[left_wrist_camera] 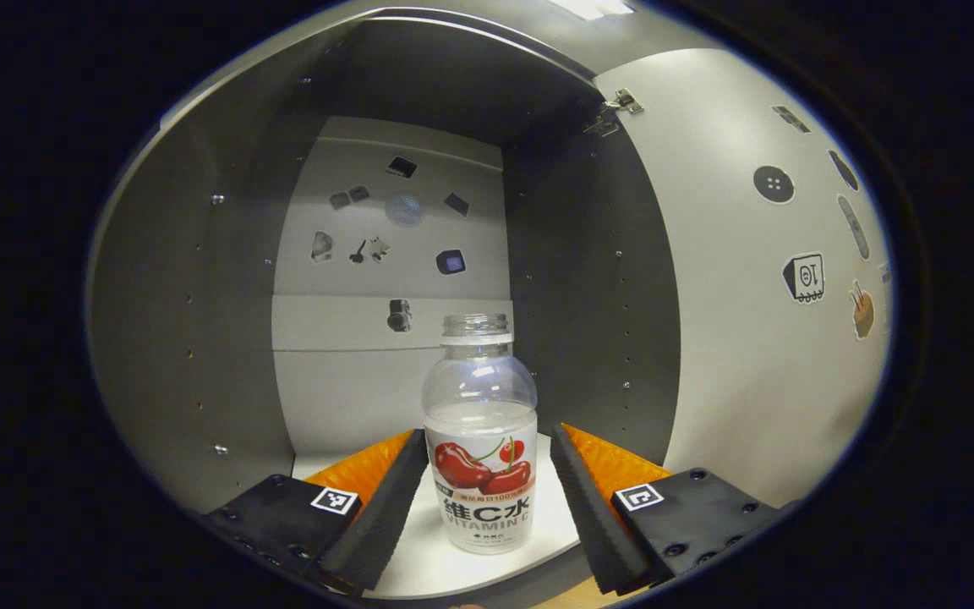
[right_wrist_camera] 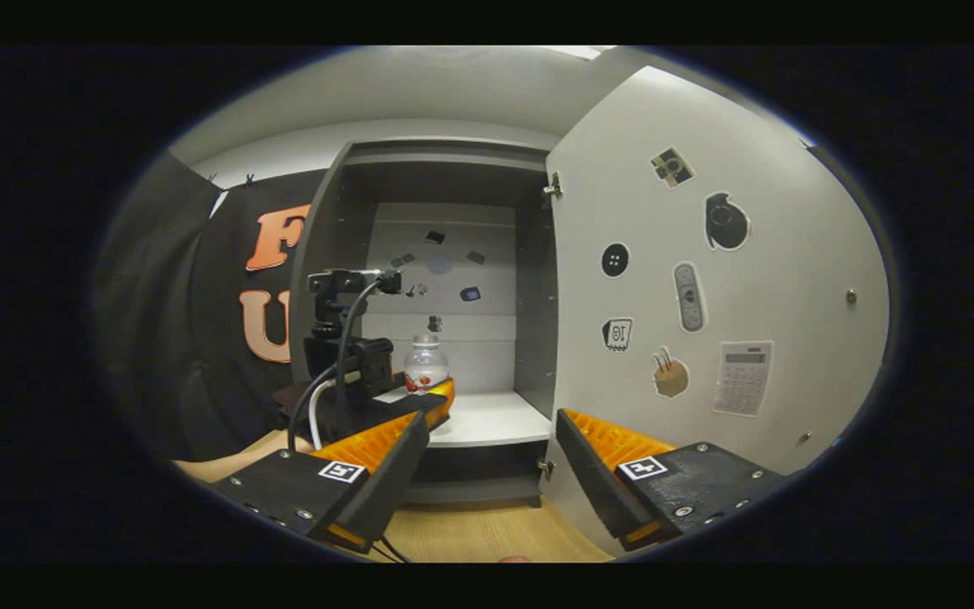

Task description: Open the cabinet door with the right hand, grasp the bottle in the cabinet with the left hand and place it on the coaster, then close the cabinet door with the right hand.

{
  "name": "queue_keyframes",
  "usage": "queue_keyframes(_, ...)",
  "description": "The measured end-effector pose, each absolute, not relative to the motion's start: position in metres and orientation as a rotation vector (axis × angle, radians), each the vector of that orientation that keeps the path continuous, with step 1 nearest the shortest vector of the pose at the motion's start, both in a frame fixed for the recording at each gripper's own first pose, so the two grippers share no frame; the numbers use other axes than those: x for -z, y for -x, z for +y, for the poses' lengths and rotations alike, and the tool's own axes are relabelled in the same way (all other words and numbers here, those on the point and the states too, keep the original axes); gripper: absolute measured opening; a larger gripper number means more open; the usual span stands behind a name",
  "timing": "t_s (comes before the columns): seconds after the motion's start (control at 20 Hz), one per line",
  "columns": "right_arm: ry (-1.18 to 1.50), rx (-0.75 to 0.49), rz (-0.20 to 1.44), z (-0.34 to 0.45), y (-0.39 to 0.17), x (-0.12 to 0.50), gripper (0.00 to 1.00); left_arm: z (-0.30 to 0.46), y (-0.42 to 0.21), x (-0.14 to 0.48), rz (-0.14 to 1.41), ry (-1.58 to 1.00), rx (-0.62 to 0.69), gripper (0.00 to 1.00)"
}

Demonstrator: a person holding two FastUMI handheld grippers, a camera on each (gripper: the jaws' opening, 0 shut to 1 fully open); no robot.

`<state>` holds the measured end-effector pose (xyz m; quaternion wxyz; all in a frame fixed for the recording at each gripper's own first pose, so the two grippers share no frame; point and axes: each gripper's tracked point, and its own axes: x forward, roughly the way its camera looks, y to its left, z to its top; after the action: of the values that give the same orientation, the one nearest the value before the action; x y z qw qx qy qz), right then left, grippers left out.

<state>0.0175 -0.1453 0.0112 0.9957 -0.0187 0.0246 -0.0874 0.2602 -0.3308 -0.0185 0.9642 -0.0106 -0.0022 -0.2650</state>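
Note:
A clear bottle (left_wrist_camera: pixel 480 440) with a cherry label and no cap stands upright on the white shelf (left_wrist_camera: pixel 419 567) inside the open cabinet. My left gripper (left_wrist_camera: pixel 487 440) is open, one finger on each side of the bottle's lower half; a small gap shows at the right finger (left_wrist_camera: pixel 576 491). In the right gripper view the bottle (right_wrist_camera: pixel 425 362) sits at the shelf's left front, with the left gripper (right_wrist_camera: pixel 432 389) reaching in around it. My right gripper (right_wrist_camera: pixel 491 423) is open and holds nothing, in front of the cabinet below the shelf edge. The cabinet door (right_wrist_camera: pixel 707 279) stands swung open to the right.
The door (left_wrist_camera: pixel 749 338) carries stickers, as does the cabinet's back wall (left_wrist_camera: pixel 394 245). Grey side walls (left_wrist_camera: pixel 191 338) close the shelf in on both sides. A wooden tabletop (right_wrist_camera: pixel 470 533) lies under the cabinet. A person's arm (right_wrist_camera: pixel 216 463) holds the left gripper.

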Motion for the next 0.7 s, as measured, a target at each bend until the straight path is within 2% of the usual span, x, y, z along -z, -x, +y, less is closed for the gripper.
queue_keyframes(0.4, 0.025, 0.152, 0.079, -0.150, -0.023, -0.006, 0.93, -0.339, -0.280, 0.032, 0.027, 0.010, 0.520, 0.95)
queue_keyframes(0.5, 0.014, 0.150, 0.087, -0.155, -0.019, -0.004, 0.93, -0.338, -0.278, 0.031, 0.022, 0.004, 0.510, 0.86)
queue_keyframes(0.7, 0.000, 0.147, 0.081, -0.162, -0.012, -0.005, 0.93, -0.334, -0.274, 0.029, 0.006, -0.023, 0.491, 0.83)
